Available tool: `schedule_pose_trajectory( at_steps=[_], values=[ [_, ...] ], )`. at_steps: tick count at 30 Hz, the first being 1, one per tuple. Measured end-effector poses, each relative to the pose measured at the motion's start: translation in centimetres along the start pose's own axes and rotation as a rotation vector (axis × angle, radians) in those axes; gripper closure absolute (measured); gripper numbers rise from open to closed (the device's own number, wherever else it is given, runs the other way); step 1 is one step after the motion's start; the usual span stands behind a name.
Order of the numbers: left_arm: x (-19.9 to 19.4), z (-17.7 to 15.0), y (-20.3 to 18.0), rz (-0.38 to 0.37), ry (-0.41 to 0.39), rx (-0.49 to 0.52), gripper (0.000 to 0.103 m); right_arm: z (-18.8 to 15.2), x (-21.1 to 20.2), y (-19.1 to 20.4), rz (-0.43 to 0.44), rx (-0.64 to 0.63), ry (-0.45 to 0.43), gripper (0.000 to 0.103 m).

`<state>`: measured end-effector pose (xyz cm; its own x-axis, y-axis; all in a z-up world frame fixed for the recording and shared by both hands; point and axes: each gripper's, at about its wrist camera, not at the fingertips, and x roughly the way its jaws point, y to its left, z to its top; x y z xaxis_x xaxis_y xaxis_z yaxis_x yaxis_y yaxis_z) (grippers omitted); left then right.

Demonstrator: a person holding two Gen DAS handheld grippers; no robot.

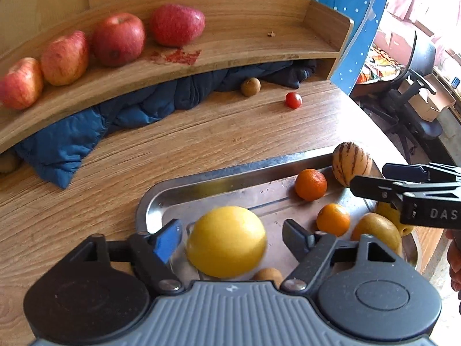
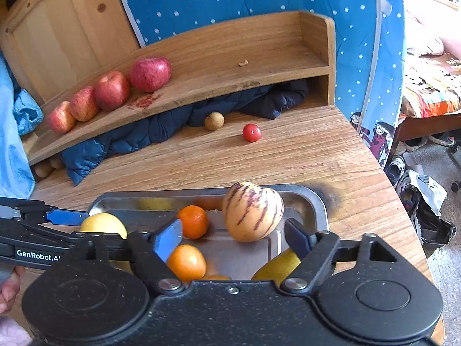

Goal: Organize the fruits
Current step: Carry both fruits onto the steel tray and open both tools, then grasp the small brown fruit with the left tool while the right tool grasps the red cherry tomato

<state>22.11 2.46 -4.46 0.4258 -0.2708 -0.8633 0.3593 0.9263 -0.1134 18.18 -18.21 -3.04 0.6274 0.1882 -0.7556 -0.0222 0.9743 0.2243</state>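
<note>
My left gripper [image 1: 232,239] is spread wide around the yellow fruit [image 1: 226,240] in the steel tray [image 1: 201,178], fingers clear of it. My right gripper [image 2: 233,238] hangs wide open, empty, above the striped melon [image 2: 252,212] and mandarins [image 2: 193,220]. Four apples [image 1: 118,39] line the wooden shelf [image 1: 245,43].

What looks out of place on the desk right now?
A cherry tomato and a small brown fruit lie loose on the table, away from the tray. A red smear stains the shelf near the apples.
</note>
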Motion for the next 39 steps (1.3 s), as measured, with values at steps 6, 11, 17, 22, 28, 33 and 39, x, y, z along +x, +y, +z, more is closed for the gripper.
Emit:
schedule_pose_trajectory(
  at_steps=[6,11,17,22,28,33,39],
  values=[
    [-2.9,-2.3,-0.8,0.075,-0.066,-0.022,0.002,-2.1,-3.5,0.7,0.001,-0.014,-0.054,0.004],
    [-5.7,-5.4,-1.8,0.116,-0.122,-0.003,0.001,-4.7,-6.6,1.5,0.000,-0.036,-0.089,0.001],
    [-7.9,-9.4,-2.8,0.126,-0.119,-0.007,0.001,-8.2,-9.1,2.0,0.010,-0.044,-0.074,0.001],
    [-8.3,-12.3,-3.5,0.130,-0.069,-0.012,0.001,-10.6,-10.3,2.3,0.019,-0.047,-0.045,0.001],
    [-8.3,-13.4,-4.6,0.145,-0.008,-0.001,0.001,-12.5,-10.9,2.7,0.023,-0.059,0.006,0.001],
    [-8.4,-13.8,-5.3,0.152,0.016,0.011,0.001,-12.9,-11.2,2.6,0.028,-0.062,0.025,0.001],
    [-8.2,-13.0,-6.0,0.164,0.016,0.030,0.001,-12.5,-11.1,1.9,0.029,-0.062,0.026,0.001]
  ],
)
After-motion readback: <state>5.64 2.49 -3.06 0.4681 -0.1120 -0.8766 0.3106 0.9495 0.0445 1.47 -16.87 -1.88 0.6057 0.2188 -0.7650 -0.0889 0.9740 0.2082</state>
